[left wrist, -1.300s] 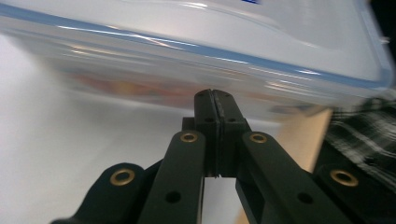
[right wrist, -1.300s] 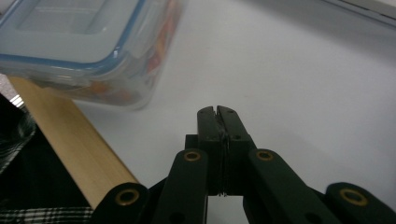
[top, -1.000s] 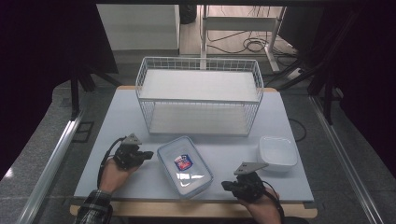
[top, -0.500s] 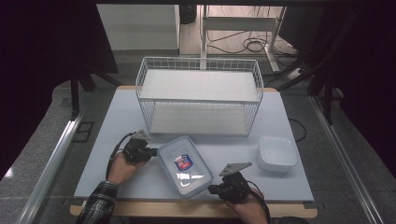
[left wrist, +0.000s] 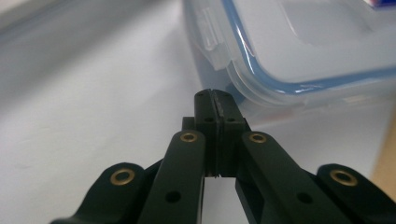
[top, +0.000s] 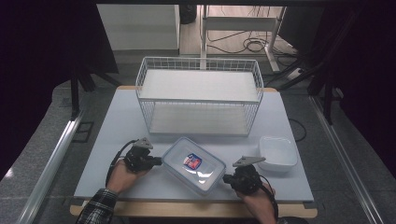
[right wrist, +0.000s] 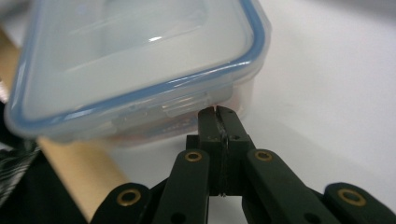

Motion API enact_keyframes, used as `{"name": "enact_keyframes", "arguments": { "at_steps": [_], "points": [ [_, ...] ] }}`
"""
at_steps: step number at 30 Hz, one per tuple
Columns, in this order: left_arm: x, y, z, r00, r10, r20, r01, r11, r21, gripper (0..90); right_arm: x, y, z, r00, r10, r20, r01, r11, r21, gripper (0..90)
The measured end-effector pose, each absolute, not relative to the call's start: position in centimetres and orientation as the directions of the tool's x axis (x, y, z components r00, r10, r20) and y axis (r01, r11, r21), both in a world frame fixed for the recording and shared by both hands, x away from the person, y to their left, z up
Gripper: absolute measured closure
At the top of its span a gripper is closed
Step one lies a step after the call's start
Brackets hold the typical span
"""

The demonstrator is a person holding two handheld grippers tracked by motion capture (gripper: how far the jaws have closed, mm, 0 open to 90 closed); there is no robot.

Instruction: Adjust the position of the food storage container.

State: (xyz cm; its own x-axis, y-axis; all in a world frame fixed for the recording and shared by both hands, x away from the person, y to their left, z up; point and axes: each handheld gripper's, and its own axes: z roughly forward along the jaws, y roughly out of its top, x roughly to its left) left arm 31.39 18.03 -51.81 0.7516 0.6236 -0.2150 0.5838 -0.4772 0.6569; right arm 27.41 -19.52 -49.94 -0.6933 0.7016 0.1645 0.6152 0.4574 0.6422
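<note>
A clear lidded food container (top: 194,164) with a blue seal and a red-and-blue label lies slantwise on the white table (top: 116,126) near the front edge. My left gripper (top: 159,161) is shut with nothing between its jaws, its tips right at the container's left end. In the left gripper view the closed tips (left wrist: 214,100) sit just below the lid's edge (left wrist: 261,79), beside a lid latch (left wrist: 212,44). My right gripper (top: 226,178) is shut and empty too. In the right gripper view its tips (right wrist: 217,113) are just under the latch (right wrist: 187,103) on the container's right end (right wrist: 140,60).
A white wire basket (top: 198,95) stands at the back middle of the table. A small white rectangular dish (top: 278,152) sits at the right, behind my right hand. The wooden front edge of the table (right wrist: 79,172) runs close under the container.
Both hands have moved inward toward the container, the left from its left side and the right from its right side. Both pairs of jaws stay shut. The container has not moved.
</note>
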Motion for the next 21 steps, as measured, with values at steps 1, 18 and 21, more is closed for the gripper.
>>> {"name": "enact_keyframes", "arguments": {
  "at_steps": [1, 18, 21],
  "points": [
    [31.4, 18.0, -51.8, 0.752, 0.624, -0.215, 0.584, -0.477, 0.657, 90.0, 27.4, -19.5, -49.9, -0.693, 0.702, 0.164, 0.615, 0.457, 0.642, 88.9],
    [30.8, 17.5, -51.5, 0.723, 0.66, -0.203, 0.602, -0.457, 0.655, 90.0, 30.0, -19.8, -49.8, -0.651, 0.742, 0.162, 0.643, 0.426, 0.636, 88.9],
    [30.4, 17.2, -51.6, 0.723, 0.657, -0.213, 0.607, -0.458, 0.649, 90.0, 30.7, -19.8, -49.8, -0.639, 0.753, 0.157, 0.653, 0.424, 0.628, 88.9]
  ]
}}
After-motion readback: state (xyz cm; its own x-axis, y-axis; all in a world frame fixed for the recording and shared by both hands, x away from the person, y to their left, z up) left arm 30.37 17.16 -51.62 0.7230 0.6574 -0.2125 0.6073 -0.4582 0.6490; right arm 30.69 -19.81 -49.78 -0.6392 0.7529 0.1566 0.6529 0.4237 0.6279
